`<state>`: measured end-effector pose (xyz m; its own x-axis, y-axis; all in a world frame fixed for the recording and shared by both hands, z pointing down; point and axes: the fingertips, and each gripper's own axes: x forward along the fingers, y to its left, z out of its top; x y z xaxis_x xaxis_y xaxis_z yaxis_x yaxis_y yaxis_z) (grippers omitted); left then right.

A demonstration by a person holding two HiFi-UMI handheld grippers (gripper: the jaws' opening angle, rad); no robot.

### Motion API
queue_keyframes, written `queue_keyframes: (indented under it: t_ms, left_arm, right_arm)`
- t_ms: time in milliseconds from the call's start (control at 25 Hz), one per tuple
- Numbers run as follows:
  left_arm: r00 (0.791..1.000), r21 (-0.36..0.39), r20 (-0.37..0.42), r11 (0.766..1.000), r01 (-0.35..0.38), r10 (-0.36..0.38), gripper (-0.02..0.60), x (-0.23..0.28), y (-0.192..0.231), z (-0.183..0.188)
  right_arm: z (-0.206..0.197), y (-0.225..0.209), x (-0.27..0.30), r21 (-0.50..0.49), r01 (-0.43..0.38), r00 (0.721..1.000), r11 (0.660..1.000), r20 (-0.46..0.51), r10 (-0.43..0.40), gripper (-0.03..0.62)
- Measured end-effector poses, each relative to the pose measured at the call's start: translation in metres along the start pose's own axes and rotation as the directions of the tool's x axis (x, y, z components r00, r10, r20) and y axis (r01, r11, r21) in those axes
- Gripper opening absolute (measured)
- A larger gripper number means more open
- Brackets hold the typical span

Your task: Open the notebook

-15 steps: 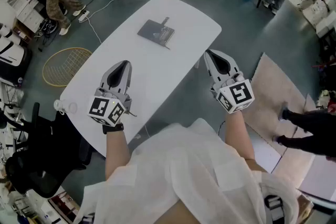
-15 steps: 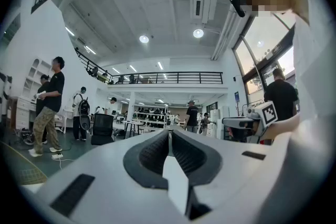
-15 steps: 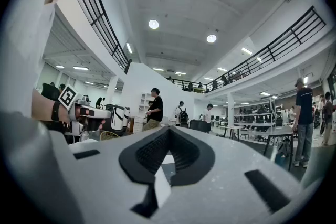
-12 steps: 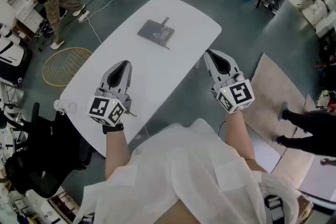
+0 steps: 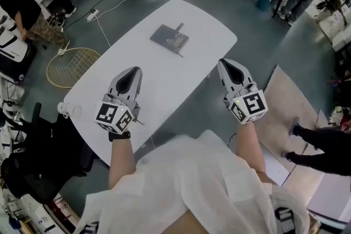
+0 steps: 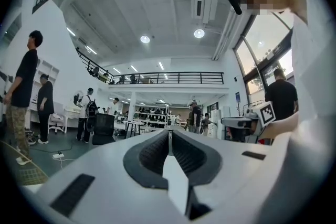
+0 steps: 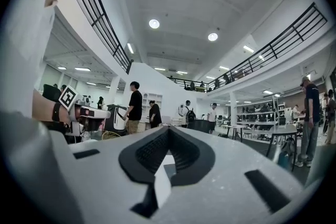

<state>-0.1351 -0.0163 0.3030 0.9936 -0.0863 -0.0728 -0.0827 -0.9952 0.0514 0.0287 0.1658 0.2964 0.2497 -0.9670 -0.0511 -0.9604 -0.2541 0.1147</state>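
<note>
At table's far end: notebook (image 5: pixel 170 38) lies closed on white table (image 5: pixel 159 85). Left gripper (image 5: pixel 133 70) over tabletop, right gripper (image 5: pixel 223 62) beside table edge; both jaws pressed together, empty.

I hold two grey two-jaw grippers, one left gripper (image 5: pixel 134 70) and one right gripper (image 5: pixel 222 63). Each bears one white cube with black square markers (image 5: pixel 114 117), two cubes in all. I count one long white rounded table (image 5: pixel 164 85), one flat dark grey notebook (image 5: pixel 169 39), one round yellow wire hoop (image 5: pixel 68 67), one beige floor mat (image 5: pixel 285 107), and at least four other people (image 5: pixel 19 8).
</note>
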Motion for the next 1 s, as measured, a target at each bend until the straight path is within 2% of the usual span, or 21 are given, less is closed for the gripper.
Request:
queue_keyframes:
  t_ms: [320,600,840,1000]
  left_arm:
    - [1.000,-0.020,0.015,1.000,-0.016,0.016,0.018,-0.015,0.025,0.005]
    - [0.999,0.017,0.006,0.999,-0.043,0.043,0.018,-0.013,0.039,-0.001]
    - [0.992,0.055,-0.027,0.991,-0.121,0.122,0.018,0.006,0.062,0.003]
    - [0.976,0.066,-0.030,0.975,-0.215,0.217,0.018,0.025,0.080,0.002]
  right_arm:
    - [-0.001,0.021,0.032,-0.034,-0.047,0.999,0.998,-0.028,0.046,0.003]
    - [-0.003,0.022,0.063,-0.083,-0.097,0.995,0.992,-0.032,0.095,0.009]
    - [-0.009,-0.001,0.114,-0.121,-0.182,0.983,0.976,-0.053,0.177,0.009]
    - [-0.026,-0.023,0.146,-0.106,-0.244,0.969,0.964,-0.062,0.239,0.009]
